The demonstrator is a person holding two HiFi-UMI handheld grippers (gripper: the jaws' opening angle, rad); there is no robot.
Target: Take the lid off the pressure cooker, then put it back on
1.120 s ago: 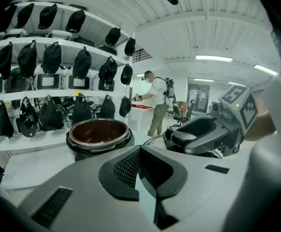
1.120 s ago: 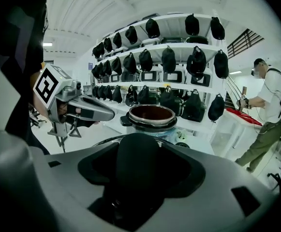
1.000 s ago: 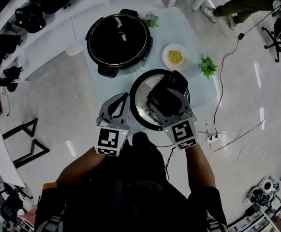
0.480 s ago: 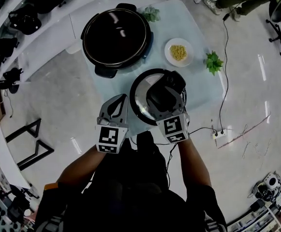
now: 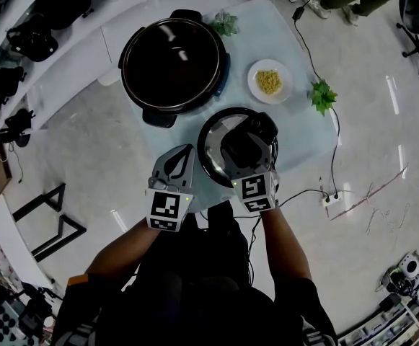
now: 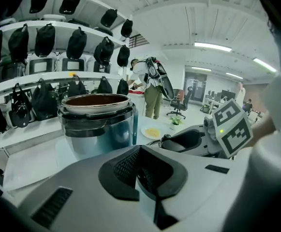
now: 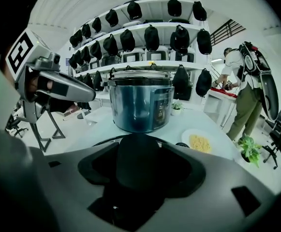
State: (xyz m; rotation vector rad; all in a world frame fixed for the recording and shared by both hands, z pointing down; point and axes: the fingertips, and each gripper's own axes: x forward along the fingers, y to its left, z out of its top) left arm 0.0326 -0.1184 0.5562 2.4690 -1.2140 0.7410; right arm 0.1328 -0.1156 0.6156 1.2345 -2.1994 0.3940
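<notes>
- Right gripper (image 7: 138,167): the jaws are closed on the black handle (image 7: 136,151) of the lid (image 5: 210,150). The handle fills the gap between them.
- Lid: directly under the right gripper, off the pressure cooker (image 5: 171,55), and over the near part of the desk (image 5: 292,45). No view shows whether it rests on the desk or is held just above it.
- Pressure cooker: straight ahead of the right gripper, beyond the lid. It stands upright on the desk with its top open and the dark inner pot exposed. It is apart from the lid.
- Left gripper (image 6: 147,178): the jaws are pressed together with nothing between them. It sits just to the left of the right gripper, beside the lid rim. From this gripper the cooker is ahead and slightly left.
- Plate (image 5: 270,82): holds yellow food and lies on the desk, ahead and to the right of the right gripper, near the cooker.
- Green plant (image 5: 323,94): farther right of the right gripper, at the desk edge.
- Second plant (image 5: 224,24): ahead of the right gripper, just beyond the cooker.
</notes>
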